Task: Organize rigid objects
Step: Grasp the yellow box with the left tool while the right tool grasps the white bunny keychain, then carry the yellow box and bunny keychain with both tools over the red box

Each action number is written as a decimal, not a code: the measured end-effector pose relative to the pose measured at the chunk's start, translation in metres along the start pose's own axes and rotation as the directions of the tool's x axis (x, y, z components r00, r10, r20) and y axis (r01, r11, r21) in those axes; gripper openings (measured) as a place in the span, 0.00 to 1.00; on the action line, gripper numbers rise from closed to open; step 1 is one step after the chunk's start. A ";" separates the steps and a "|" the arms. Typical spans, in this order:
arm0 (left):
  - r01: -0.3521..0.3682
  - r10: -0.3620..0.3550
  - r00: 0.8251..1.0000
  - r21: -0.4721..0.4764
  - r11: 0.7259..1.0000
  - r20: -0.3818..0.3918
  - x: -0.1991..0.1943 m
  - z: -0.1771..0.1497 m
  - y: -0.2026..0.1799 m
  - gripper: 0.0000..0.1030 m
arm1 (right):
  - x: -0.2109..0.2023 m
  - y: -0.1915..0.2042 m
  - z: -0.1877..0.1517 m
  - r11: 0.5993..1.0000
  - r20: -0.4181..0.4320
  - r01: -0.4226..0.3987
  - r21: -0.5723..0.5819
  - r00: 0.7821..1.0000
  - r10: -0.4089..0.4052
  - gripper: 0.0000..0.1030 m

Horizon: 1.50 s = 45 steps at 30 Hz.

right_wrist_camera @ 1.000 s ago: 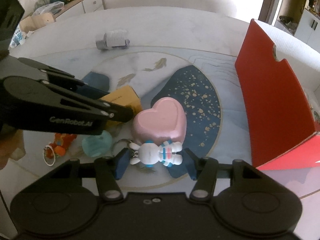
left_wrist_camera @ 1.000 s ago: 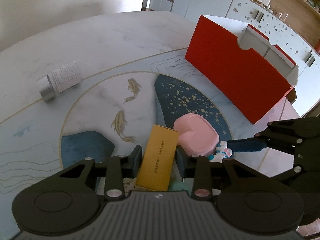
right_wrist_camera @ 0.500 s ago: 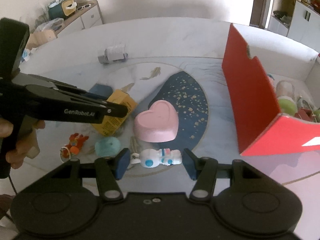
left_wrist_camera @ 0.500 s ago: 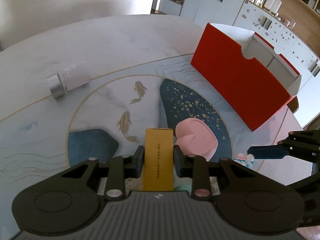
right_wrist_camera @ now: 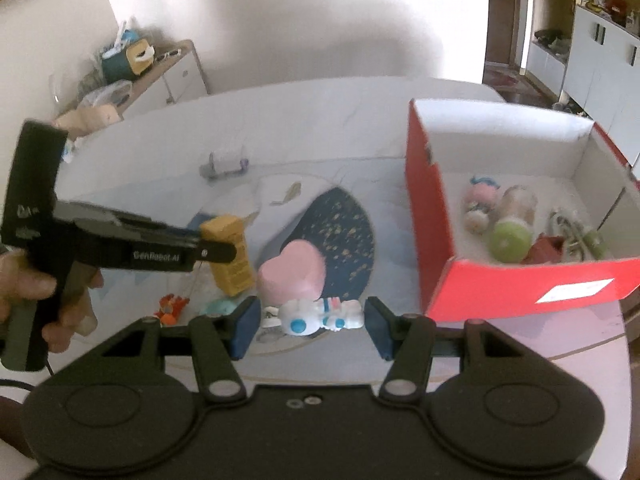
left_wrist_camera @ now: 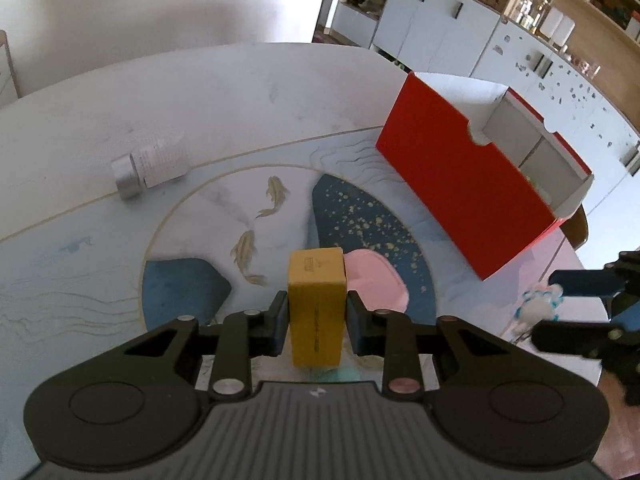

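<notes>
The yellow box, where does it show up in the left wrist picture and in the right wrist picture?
Left wrist view: the yellow box sits bottom centre, clamped in the left tool.
Right wrist view: the yellow box is left of centre, held off the table at the tip of the left tool.
Shared landmark: the pink heart lies just right of the box in both.

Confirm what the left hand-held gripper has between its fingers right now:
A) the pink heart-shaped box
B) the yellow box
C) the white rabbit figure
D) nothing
B: in the left wrist view the left hand-held gripper is clamped on the yellow box, lifted clear of the table; the pink heart-shaped box lies behind it.
</notes>
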State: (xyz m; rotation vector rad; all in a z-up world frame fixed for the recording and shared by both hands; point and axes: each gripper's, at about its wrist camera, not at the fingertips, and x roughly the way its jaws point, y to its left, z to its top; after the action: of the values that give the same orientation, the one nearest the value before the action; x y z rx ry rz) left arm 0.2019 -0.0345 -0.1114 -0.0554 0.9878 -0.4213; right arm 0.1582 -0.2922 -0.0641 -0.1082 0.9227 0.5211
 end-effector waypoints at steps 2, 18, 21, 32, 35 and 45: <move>-0.007 0.007 1.000 -0.004 1.000 0.002 -0.002 0.002 -0.005 0.28 | -0.010 -0.008 0.005 1.000 0.018 0.000 -0.003 1.000 0.000 0.55; -0.007 0.006 0.996 0.010 1.000 0.088 -0.029 0.043 -0.061 0.28 | -0.042 -0.092 0.036 0.999 0.111 0.045 -0.001 0.993 -0.044 0.55; 0.006 -0.008 0.995 0.022 1.000 0.095 -0.026 0.059 -0.081 0.28 | -0.040 -0.110 0.040 0.998 0.110 0.057 -0.002 0.992 -0.056 0.55; 0.051 -0.060 0.993 0.083 0.995 0.104 -0.006 0.104 -0.156 0.28 | -0.032 -0.173 0.053 0.995 0.124 0.097 0.003 0.988 -0.096 0.55; 0.054 -0.063 0.994 0.105 0.993 0.087 0.006 0.113 -0.177 0.28 | -0.026 -0.189 0.056 0.994 0.117 0.113 0.001 0.987 -0.112 0.55; 0.019 -0.014 0.999 0.132 0.991 -0.037 0.061 0.119 -0.221 0.28 | 0.006 -0.237 0.060 0.993 0.062 0.114 0.038 0.991 -0.116 0.55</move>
State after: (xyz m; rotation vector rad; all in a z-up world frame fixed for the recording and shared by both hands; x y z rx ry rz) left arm 0.2571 -0.2772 -0.0421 0.0637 0.9931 -0.5039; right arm 0.3170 -0.4777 -0.0630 -0.1128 0.8571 0.3993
